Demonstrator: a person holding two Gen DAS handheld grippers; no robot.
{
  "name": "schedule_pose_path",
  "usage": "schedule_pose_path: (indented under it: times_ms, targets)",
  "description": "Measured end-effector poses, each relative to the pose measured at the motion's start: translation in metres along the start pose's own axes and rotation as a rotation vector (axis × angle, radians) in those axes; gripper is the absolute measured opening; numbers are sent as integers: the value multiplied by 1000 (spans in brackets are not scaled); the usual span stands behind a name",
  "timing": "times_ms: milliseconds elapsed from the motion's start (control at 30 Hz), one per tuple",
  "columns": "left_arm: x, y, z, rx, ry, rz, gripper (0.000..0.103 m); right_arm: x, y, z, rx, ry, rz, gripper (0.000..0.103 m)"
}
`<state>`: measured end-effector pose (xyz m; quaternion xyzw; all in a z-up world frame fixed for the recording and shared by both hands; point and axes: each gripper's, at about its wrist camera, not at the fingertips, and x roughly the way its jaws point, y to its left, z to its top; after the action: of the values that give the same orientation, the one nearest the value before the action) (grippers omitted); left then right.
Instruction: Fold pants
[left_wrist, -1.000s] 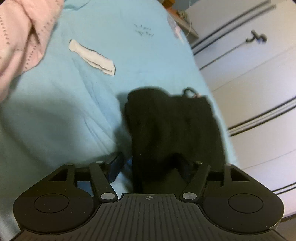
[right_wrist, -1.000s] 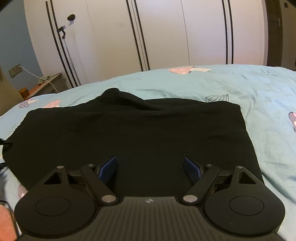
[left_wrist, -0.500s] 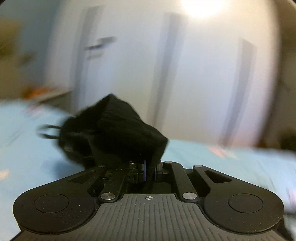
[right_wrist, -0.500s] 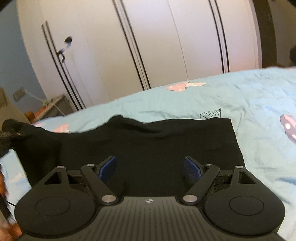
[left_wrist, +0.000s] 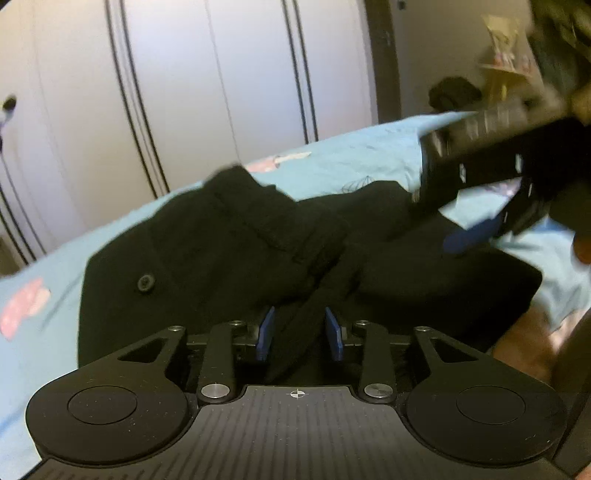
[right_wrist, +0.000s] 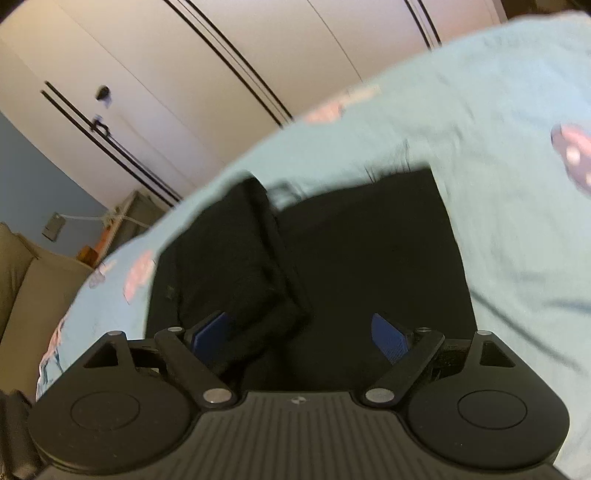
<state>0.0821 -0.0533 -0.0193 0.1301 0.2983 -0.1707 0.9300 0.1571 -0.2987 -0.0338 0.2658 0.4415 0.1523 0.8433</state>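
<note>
Pants (left_wrist: 229, 266), black, one item: I log them lying on the light blue bedsheet (left_wrist: 351, 162), near me, partly doubled over, with a thick fold running across the left half and a flat panel to the right; a button (left_wrist: 145, 283) shows on the upper layer. Left gripper (left_wrist: 299, 334): jaws opening, a ridge of the cloth standing between the blue pads but, as far as I can tell, no longer pinched. Right gripper (right_wrist: 303, 338): jaws spread wide and opening, poised over the flat panel, grasping nothing; in the left wrist view it appears blurred at the far right. White wardrobe doors (left_wrist: 184, 92) stand beyond the bed. Risk, in my judgement: the loose ridge may catch on a left pad as I draw away, dragging the top layer askew. The bulky fold may also slump open, since nothing pins it.
</note>
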Motion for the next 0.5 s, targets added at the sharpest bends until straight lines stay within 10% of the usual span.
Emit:
schedule_pose_path:
  times_ms: [500]
  targets:
    - [-38,71,-12,-375,110,228,42,20,4,1,-45,48,28,88]
